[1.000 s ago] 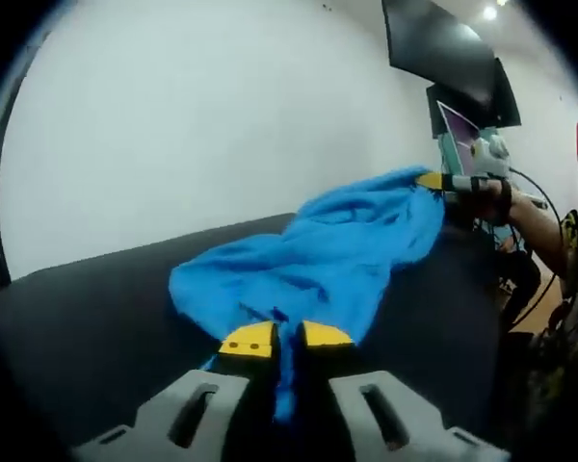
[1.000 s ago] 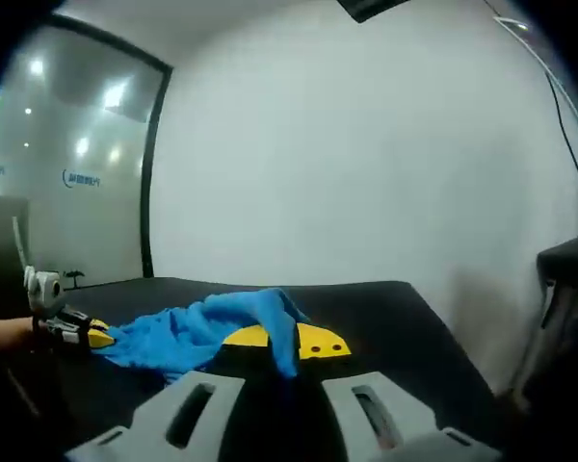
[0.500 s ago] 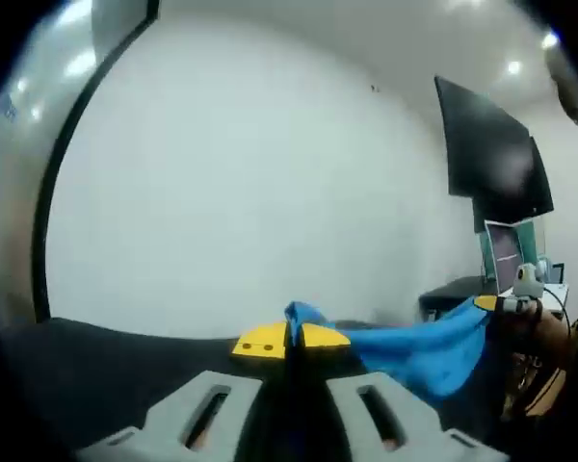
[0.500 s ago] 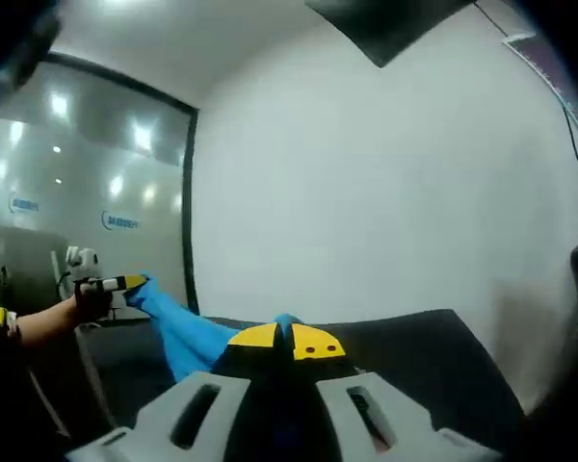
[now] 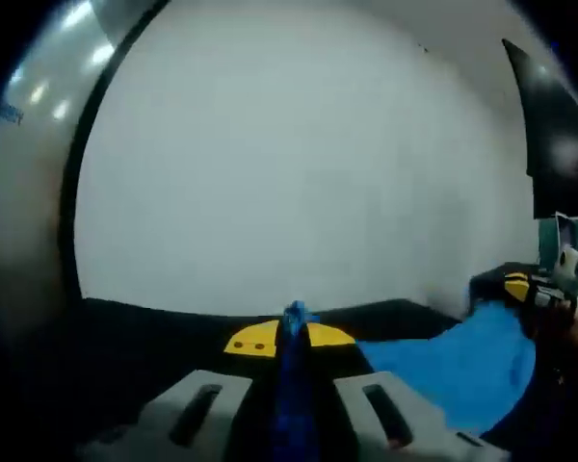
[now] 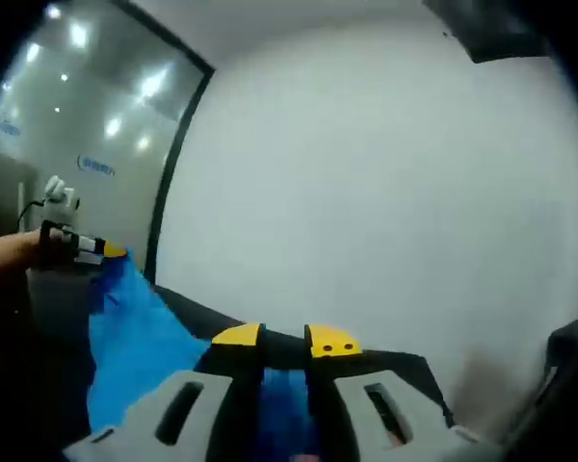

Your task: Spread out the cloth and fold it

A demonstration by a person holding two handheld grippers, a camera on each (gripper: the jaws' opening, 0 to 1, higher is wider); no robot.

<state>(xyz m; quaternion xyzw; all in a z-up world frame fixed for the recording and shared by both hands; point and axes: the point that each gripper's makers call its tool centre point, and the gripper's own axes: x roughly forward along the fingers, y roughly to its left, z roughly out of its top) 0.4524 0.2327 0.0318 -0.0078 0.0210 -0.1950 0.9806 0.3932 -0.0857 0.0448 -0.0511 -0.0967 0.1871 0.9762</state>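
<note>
A bright blue cloth hangs stretched in the air between my two grippers, above a black table. In the left gripper view, my left gripper is shut on one corner of the cloth, a blue tuft poking up between its yellow tips. The right gripper shows at the far right holding the other corner. In the right gripper view, my right gripper is shut on the blue cloth, which runs left to the left gripper, held by a hand.
A white wall fills the background. A dark screen hangs on it at the right, and a glass partition with reflected lights stands to the left. The black table's far edge lies ahead.
Both grippers have lifted the cloth off the table and pulled apart, so the crumpled heap is now stretched into a hanging sheet. Both views have tilted upward toward the wall.
</note>
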